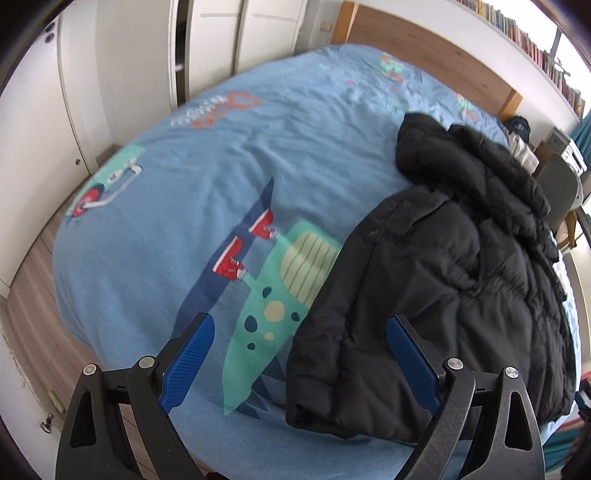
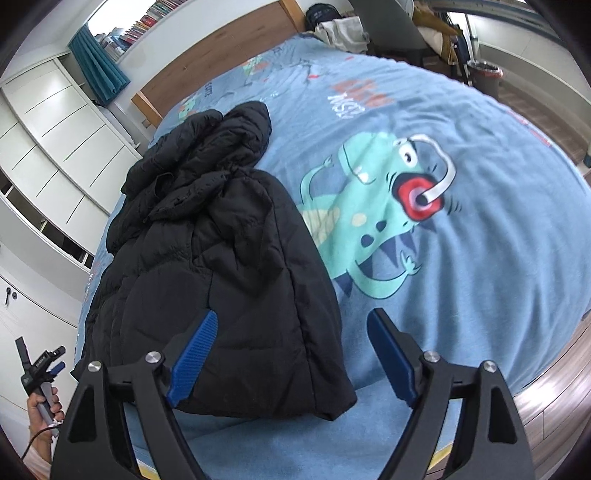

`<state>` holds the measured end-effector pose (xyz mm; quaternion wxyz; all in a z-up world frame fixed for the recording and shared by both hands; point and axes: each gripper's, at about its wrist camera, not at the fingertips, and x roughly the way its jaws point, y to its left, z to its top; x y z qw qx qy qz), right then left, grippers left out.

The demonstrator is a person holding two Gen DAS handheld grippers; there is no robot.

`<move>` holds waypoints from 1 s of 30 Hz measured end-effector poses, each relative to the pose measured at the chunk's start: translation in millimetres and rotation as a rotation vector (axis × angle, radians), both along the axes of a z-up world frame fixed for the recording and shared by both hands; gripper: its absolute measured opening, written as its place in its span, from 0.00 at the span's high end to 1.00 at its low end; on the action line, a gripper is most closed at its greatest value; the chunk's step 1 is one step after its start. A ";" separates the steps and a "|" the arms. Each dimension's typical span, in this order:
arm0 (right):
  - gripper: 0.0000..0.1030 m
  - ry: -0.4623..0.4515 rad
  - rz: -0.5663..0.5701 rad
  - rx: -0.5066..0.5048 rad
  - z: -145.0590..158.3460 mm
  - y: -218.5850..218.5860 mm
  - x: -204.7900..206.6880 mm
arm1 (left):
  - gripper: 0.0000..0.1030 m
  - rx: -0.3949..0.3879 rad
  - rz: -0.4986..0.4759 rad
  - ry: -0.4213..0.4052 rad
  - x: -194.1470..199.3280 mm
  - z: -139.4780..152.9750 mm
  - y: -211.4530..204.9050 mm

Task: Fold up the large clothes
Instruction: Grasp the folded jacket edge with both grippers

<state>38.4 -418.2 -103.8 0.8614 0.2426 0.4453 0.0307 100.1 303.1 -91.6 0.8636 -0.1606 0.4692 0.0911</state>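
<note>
A black quilted puffer jacket (image 2: 221, 266) lies folded on the blue dinosaur-print bedsheet (image 2: 443, 295). The left gripper (image 1: 299, 354) and right gripper (image 2: 291, 350) hover with jaws apart, seemingly touching nothing.

A black quilted puffer jacket (image 1: 443, 280) lies on the blue dinosaur-print bedspread (image 1: 207, 192), lengthwise along one side of the bed, hem toward the foot, hood toward the wooden headboard (image 1: 424, 48). White wardrobe doors (image 1: 229, 33) stand beyond the far side. A small pile of clothes (image 2: 340, 29) sits by the headboard corner.
</note>
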 end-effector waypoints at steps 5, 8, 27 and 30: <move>0.19 0.049 0.006 0.030 -18.4 2.2 15.8 | 0.10 -0.116 -0.024 0.037 14.4 -26.4 8.3; 0.19 0.070 0.010 0.038 -27.4 4.7 24.3 | 0.10 -0.206 -0.055 0.041 19.0 -40.6 5.0; 0.19 0.165 0.103 0.172 -71.0 17.9 39.0 | 0.27 -0.333 -0.179 0.069 18.6 -57.5 -33.1; 0.19 0.167 0.115 0.198 -73.9 19.1 33.3 | 0.32 -0.337 -0.183 0.063 16.9 -55.0 -35.8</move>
